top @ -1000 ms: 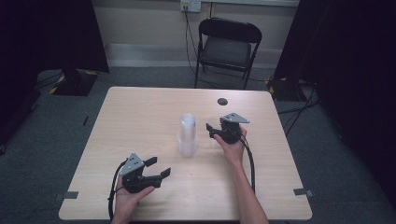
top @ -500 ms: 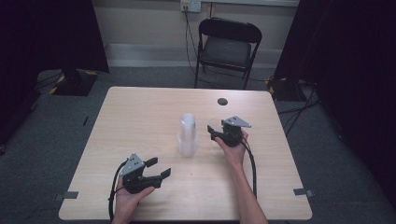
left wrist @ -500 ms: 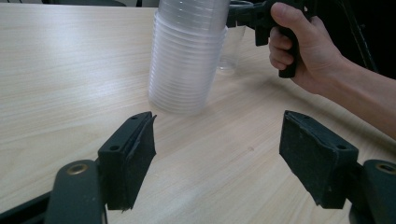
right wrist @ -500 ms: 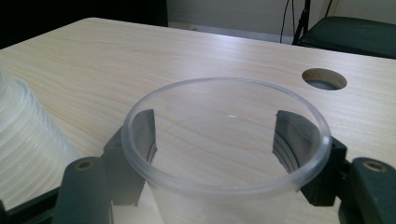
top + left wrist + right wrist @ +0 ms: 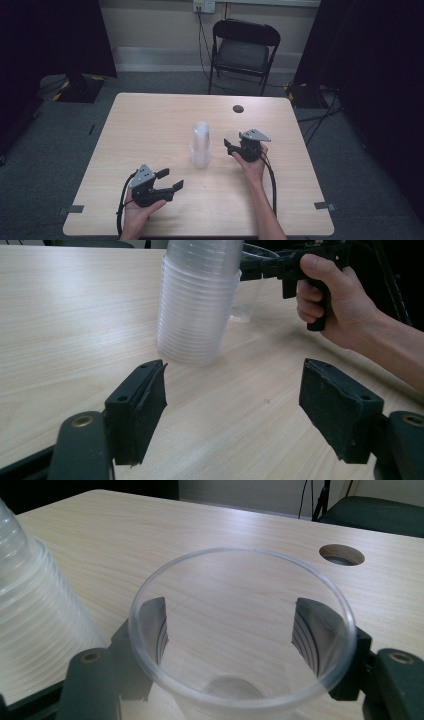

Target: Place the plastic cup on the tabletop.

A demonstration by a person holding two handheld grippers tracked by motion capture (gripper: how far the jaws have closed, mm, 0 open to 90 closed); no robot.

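A stack of clear plastic cups stands upside down mid-table; the left gripper view has it just beyond the jaws. My right gripper is right of the stack, shut on a single clear cup held upright, with its pads pressed to the cup's sides. The left gripper view also catches that gripper and its cup behind the stack. Near the front left of the table, my left gripper stands open, nothing between its jaws.
A round cable hole pierces the tabletop at the back right, ahead of the held cup. A black folding chair stands behind the table. The stack is close on the right gripper's left.
The right gripper with its cup has drifted slightly toward the person's side of the table. The left gripper and the stack have stayed put.
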